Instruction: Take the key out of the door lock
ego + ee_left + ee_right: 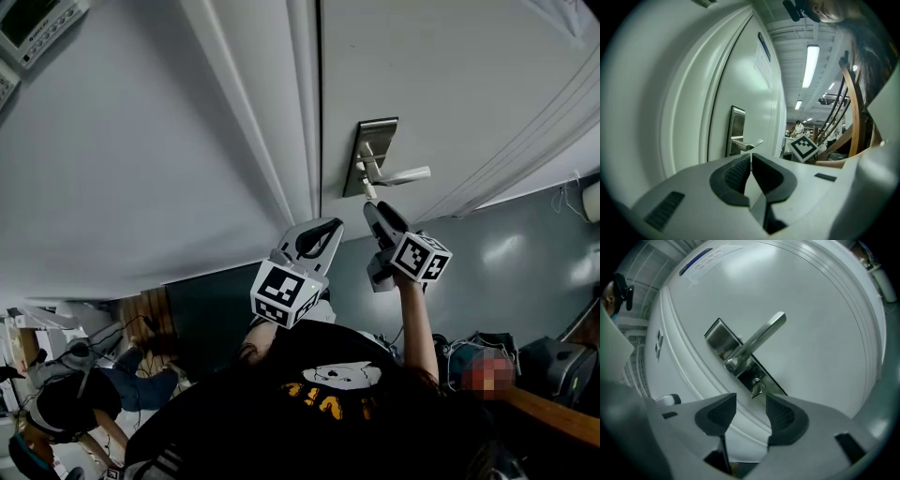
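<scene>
Right gripper view shows the right gripper (751, 400) open and empty. The key (756, 388) sits in the lock plate (717, 341) at centre frame, just beyond its tips. An off-centre closure would likely nip the key's edge and slip. The left gripper (751, 157) is closed on nothing.

Your white door (811, 310) carries a metal lock plate (717, 336) near its edge, with a lever handle (761, 336) on it and a key (756, 387) just beside the handle's hub.

No readable text; door notice (710, 258) blurred.
</scene>
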`<state>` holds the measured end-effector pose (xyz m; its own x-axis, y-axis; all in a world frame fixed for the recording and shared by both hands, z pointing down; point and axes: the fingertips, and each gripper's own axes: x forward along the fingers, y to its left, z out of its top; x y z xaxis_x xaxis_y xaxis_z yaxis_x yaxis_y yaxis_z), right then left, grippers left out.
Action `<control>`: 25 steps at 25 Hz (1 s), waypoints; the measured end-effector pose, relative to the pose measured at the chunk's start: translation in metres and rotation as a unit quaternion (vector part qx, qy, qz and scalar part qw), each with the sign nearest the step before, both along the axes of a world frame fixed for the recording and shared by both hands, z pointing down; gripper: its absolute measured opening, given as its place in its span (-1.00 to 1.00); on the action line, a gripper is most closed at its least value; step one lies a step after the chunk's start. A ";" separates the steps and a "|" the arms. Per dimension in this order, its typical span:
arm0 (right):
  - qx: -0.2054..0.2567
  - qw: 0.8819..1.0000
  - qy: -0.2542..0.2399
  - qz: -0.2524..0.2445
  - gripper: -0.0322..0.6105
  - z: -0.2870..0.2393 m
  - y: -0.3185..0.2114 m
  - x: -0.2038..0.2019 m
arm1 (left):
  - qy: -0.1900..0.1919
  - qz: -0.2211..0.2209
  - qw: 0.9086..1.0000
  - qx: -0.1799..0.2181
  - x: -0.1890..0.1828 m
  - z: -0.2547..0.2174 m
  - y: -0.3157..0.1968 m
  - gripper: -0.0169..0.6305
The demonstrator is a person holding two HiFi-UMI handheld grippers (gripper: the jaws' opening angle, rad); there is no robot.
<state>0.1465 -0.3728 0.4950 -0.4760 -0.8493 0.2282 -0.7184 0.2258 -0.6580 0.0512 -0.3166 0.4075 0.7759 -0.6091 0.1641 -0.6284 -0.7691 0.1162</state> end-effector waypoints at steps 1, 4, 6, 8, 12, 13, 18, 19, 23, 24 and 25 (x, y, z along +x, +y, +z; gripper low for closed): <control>-0.006 1.000 -0.018 0.004 -0.30 0.003 -0.006 0.001 | 0.000 0.001 1.000 0.000 0.001 0.001 -0.003 -0.90; -0.017 0.997 -0.072 0.017 -0.29 0.008 -0.020 0.003 | -0.002 0.005 1.000 0.001 0.004 0.005 -0.010 -0.90; -0.018 0.995 -0.101 0.021 -0.29 0.009 -0.026 0.004 | -0.003 0.006 1.000 0.002 0.005 0.005 -0.010 -0.90; -0.018 0.992 -0.121 0.025 -0.29 0.009 -0.031 0.005 | -0.004 0.006 1.000 0.002 0.005 0.006 -0.010 -0.90; -0.026 0.989 -0.141 0.037 -0.47 0.014 -0.038 0.006 | -0.005 0.003 1.000 0.003 0.005 0.005 -0.010 -0.90; -0.027 0.988 -0.145 0.039 -0.51 0.015 -0.039 0.006 | -0.004 0.002 1.000 0.003 0.004 0.005 -0.010 -0.90; -0.027 0.981 -0.188 0.035 -0.66 0.014 -0.049 0.001 | -0.005 -0.003 1.000 -0.001 0.002 0.007 -0.013 -0.90; -0.025 0.980 -0.195 0.035 -0.73 0.013 -0.049 0.001 | -0.006 -0.003 1.000 -0.001 0.002 0.008 -0.013 -0.90; -0.020 0.977 -0.206 0.046 -0.74 0.013 -0.047 0.005 | -0.007 -0.004 1.000 -0.001 0.005 0.008 -0.010 -0.90; -0.021 0.977 -0.207 0.049 -0.75 0.013 -0.047 0.005 | -0.007 -0.004 1.000 -0.002 0.004 0.008 -0.010 -0.90; -0.021 0.977 -0.206 0.051 -0.75 0.013 -0.049 0.003 | -0.008 -0.004 1.000 -0.002 0.003 0.008 -0.011 -0.90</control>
